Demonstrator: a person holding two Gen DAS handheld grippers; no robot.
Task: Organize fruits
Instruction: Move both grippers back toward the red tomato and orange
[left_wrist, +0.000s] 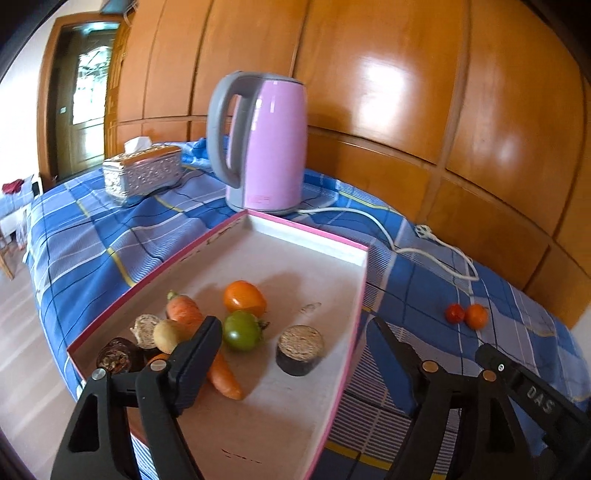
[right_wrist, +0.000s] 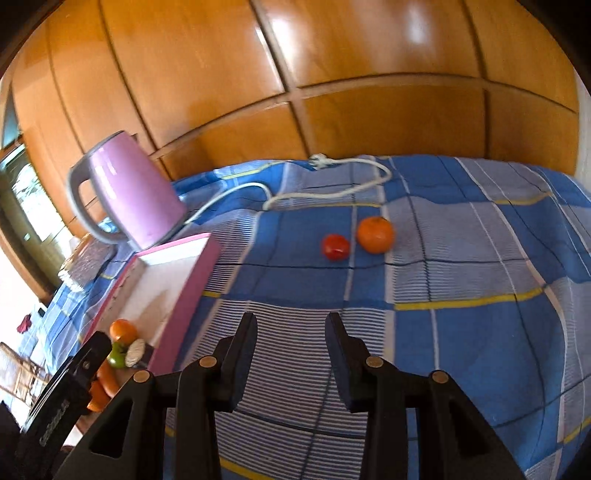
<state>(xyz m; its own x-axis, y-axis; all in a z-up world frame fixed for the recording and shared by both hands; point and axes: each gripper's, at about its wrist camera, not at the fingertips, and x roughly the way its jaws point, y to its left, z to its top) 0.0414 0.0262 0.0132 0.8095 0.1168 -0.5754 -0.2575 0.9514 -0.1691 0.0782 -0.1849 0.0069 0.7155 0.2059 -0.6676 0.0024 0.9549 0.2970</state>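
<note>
A pink-edged tray (left_wrist: 343, 251) lies on the blue checked cloth. It holds an orange tomato (left_wrist: 244, 297), a green tomato (left_wrist: 242, 330), a carrot (left_wrist: 184, 312), a small potato (left_wrist: 167, 334) and a dark cut cylinder (left_wrist: 300, 349). My left gripper (left_wrist: 295, 332) is open and empty, hovering over the tray's near right part. A red tomato (right_wrist: 335, 246) and an orange (right_wrist: 375, 234) lie together on the cloth, right of the tray. My right gripper (right_wrist: 291, 332) is open and empty above the cloth, short of these two fruits. They also show in the left wrist view: red tomato (left_wrist: 455, 314), orange (left_wrist: 476, 316).
A pink kettle (left_wrist: 266, 144) stands behind the tray, its white cord (left_wrist: 391, 236) trailing over the cloth towards the wooden wall panels (left_wrist: 406, 92). A silver tissue box (left_wrist: 142, 173) sits at the back left. The table's left edge drops to the floor.
</note>
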